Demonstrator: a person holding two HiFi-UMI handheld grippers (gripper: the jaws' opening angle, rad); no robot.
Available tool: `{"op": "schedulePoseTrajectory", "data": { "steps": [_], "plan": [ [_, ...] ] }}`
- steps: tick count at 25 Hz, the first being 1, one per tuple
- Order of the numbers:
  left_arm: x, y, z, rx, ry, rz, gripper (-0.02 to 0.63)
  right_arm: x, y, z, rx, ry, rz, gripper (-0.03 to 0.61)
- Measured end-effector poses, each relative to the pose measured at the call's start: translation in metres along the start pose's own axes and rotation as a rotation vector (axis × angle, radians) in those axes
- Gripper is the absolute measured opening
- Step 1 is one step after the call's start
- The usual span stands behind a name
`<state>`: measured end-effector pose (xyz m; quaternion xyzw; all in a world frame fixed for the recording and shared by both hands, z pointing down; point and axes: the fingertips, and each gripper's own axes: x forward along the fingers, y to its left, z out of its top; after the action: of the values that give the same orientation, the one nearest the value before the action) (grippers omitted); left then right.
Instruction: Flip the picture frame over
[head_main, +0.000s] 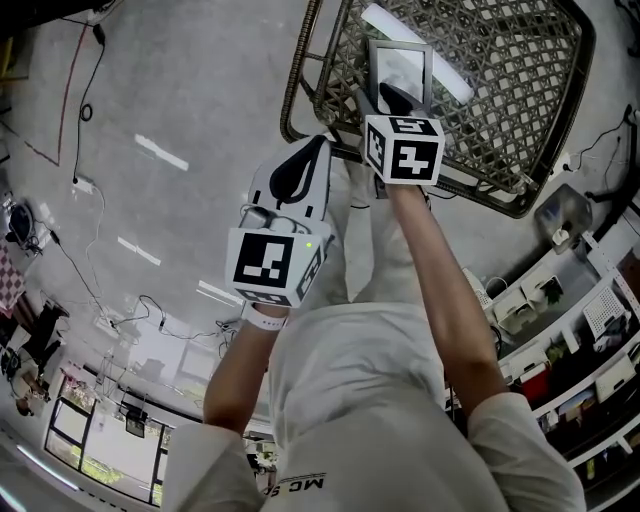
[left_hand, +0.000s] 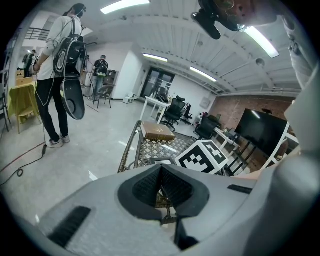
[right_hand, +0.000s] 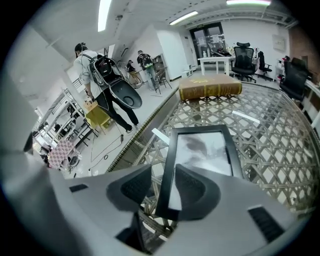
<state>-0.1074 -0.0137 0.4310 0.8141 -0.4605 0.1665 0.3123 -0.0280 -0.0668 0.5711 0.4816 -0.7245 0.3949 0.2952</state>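
A black picture frame (head_main: 400, 68) (right_hand: 205, 150) lies flat, glass side up, on the wicker table top (head_main: 500, 100) (right_hand: 280, 150). My right gripper (head_main: 392, 94) (right_hand: 162, 192) hangs over the frame's near end, pointing steeply down. Its jaws are open and straddle the frame's near left border: one pad stands outside the frame with a gap, the other over the glass. My left gripper (head_main: 300, 165) (left_hand: 161, 172) stays back over the floor, short of the table's edge. Its pads meet at the tips and hold nothing.
A thick brown book (right_hand: 210, 87) (left_hand: 156, 131) lies at the table's far end. A person with a backpack (left_hand: 55, 75) (right_hand: 100, 80) stands on the floor to the left. Cables (head_main: 85, 90) run across the floor. Office chairs and desks (left_hand: 172, 107) stand further back.
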Motion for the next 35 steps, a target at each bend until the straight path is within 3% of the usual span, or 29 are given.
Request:
{"op": "schedulePoseTrajectory", "data": {
  "steps": [4, 7, 12, 21, 30, 35],
  "plan": [
    [-0.001, 0.001, 0.001, -0.002, -0.003, 0.004, 0.025, 0.002, -0.001, -0.002, -0.060, 0.025, -0.030, 0.152],
    [-0.001, 0.002, 0.000, -0.004, -0.002, 0.007, 0.025, 0.002, -0.006, -0.002, -0.110, 0.045, -0.068, 0.101],
    [-0.001, 0.004, -0.002, -0.007, 0.003, 0.010, 0.025, 0.003, -0.001, 0.000, -0.188, 0.073, -0.096, 0.098],
    [-0.002, 0.008, 0.003, 0.000, -0.003, 0.016, 0.025, 0.003, -0.007, -0.002, -0.047, 0.088, -0.112, 0.078],
    [-0.003, 0.003, 0.000, 0.000, -0.004, 0.012, 0.025, -0.007, -0.006, -0.001, -0.009, 0.063, -0.063, 0.075],
    [-0.004, 0.000, 0.000, 0.005, -0.003, 0.011, 0.025, -0.017, -0.001, 0.003, 0.047, 0.033, 0.006, 0.075]
  ]
}}
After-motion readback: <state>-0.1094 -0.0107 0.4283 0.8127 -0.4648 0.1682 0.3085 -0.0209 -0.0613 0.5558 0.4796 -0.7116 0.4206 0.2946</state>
